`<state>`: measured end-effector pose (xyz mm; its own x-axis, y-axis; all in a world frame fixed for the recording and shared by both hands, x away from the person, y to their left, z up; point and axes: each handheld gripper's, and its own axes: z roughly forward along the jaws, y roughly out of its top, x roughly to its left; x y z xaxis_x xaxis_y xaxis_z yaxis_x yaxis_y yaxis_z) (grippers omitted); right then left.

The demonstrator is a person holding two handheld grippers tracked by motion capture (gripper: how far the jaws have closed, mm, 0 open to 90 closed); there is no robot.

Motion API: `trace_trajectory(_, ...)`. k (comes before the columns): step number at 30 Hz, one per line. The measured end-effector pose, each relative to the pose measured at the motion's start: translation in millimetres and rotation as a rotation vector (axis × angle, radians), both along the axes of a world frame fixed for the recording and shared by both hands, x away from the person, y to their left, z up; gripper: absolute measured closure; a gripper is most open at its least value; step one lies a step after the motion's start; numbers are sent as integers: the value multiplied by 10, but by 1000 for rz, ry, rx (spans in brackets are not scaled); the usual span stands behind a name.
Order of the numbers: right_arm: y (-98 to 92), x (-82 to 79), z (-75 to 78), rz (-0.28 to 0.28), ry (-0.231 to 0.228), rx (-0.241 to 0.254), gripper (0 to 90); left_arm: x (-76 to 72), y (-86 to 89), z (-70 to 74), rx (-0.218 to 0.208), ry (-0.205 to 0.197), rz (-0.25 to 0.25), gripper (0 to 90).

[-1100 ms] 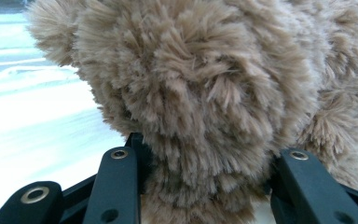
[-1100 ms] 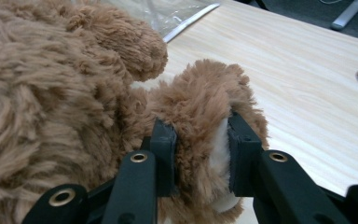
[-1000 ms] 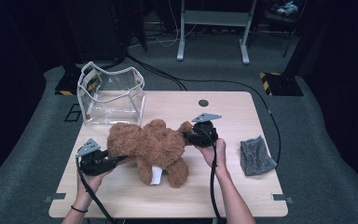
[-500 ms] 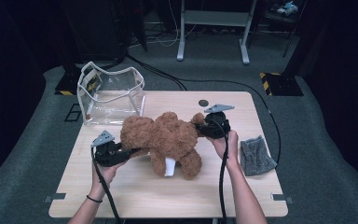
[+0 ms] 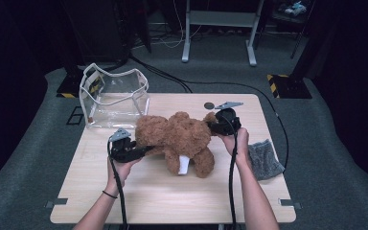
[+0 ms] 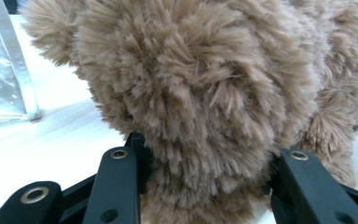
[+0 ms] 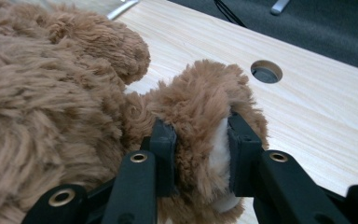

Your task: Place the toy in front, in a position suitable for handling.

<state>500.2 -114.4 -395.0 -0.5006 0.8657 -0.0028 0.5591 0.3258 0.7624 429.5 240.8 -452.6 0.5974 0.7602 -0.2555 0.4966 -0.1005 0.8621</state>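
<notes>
A brown plush bear [image 5: 177,139] lies across the middle of the wooden table [image 5: 139,196], stretched left to right between the two grippers. A white tag [image 5: 183,165] hangs from its near side.

The left gripper [image 5: 143,150] comes in from the left, at the bear's left end. In the left gripper view its jaws stand apart on either side of a thick tuft of fur [image 6: 205,116], which fills the gap between them; the pads press into the plush, so it is pinching the bear. The person's left hand [image 5: 120,165] holds it from the near side.

The right gripper [image 5: 213,125] sits at the bear's far right end. In the right gripper view its jaws are drawn in on a rounded limb or ear [image 7: 200,116] with a pale patch on one side, the fur squeezed between the pads. The bear's bulk lies to the left of that grip. The right hand [image 5: 237,143] holds the gripper from the near side.

A clear bag [image 5: 112,98] with white trim stands open at the far left corner of the table, just beyond the bear's left end and apart from it. A round hole [image 5: 209,105] in the table lies just far of the right gripper. A grey cloth [image 5: 263,160] lies at the table's right edge, apart from the bear and near the right forearm.
</notes>
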Motion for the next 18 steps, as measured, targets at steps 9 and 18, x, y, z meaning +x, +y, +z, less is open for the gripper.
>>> trace_trajectory(9,-15,207,-195,-48,22,-15,683,170,-139,-135,8,37,36,574)
trace_trajectory(18,44,354,-480,-64,65,-45,673,250,-164,-301,93,56,36,562)
